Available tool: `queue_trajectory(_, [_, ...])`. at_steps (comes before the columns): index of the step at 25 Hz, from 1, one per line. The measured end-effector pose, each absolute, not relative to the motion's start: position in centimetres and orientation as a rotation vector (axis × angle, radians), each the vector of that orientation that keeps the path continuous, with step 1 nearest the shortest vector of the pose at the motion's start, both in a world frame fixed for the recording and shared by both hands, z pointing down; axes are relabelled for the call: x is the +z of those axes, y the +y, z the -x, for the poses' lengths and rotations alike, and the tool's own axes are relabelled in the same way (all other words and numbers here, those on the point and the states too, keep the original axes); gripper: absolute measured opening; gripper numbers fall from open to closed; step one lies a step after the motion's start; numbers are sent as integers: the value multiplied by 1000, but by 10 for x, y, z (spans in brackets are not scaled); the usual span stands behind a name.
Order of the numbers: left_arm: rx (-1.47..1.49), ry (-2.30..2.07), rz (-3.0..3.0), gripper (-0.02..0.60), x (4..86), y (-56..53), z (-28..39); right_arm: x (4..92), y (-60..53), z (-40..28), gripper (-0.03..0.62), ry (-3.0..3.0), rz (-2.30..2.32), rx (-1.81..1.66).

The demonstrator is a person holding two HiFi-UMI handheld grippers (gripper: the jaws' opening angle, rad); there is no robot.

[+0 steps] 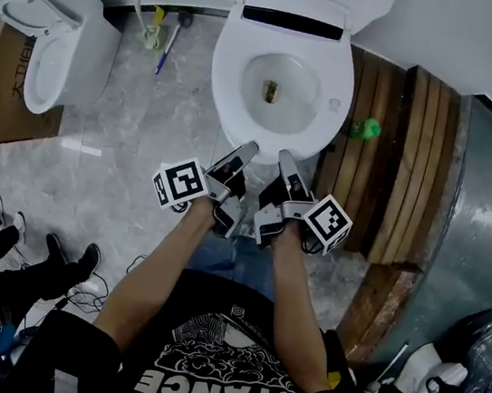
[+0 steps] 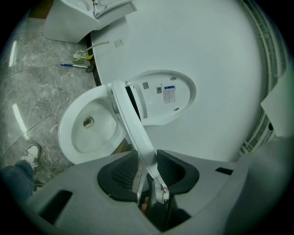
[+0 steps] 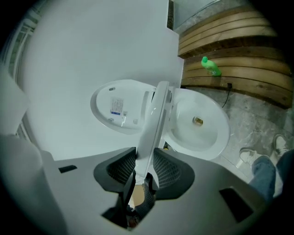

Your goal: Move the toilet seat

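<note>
A white toilet (image 1: 281, 86) stands against the far wall with its lid (image 2: 163, 96) raised. The white toilet seat (image 2: 133, 124) is tilted up off the bowl (image 2: 87, 126) and shows edge-on in both gripper views. My left gripper (image 1: 246, 150) is shut on the seat's front rim, left of centre. My right gripper (image 1: 285, 158) is shut on the same rim just to the right, a hand's width away. In the left gripper view the seat runs down between the pads of the left gripper (image 2: 147, 170). The right gripper (image 3: 143, 167) holds the seat (image 3: 154, 124) the same way, with the bowl (image 3: 200, 124) beyond it.
A second white toilet (image 1: 50, 34) sits on a cardboard box (image 1: 4, 100) at far left. Curved wooden slats (image 1: 407, 160) with a green bottle (image 1: 363, 127) lie right of the bowl. A blue pen (image 1: 168, 42) lies by the wall. Bystanders' shoes (image 1: 2, 237) are at lower left.
</note>
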State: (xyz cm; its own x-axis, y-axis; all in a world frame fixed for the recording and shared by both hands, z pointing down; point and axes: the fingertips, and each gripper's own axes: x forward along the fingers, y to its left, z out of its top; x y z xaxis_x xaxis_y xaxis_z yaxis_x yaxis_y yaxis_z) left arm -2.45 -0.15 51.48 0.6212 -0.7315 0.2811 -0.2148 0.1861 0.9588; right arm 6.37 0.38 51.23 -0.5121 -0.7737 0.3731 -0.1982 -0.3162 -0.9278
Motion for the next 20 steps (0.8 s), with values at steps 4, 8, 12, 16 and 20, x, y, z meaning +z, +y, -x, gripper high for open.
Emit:
queue_trajectory(4, [-423,-858,-1400,137,497,-11,26,491,-8,-59,126,1537,1203,-1843])
queue_trajectory(8, [-402,-840,-1448,137,476,-22,26,472,-17,-60,126,1580,1221,-1821])
queue_trajectory(12, [-389,-811,-1494,132,455,-35,26,455,-29,-63,126,1618,1253,-1782])
queue_trajectory(16, [-400,-784,-1528,124,435,-44,26,433,-41,-62,127,1644,1221,-1718])
queue_trajectory(20, [-418,-763,-1560,113,417,-58,28,416,-54,-63,126,1695,1249,-1654])
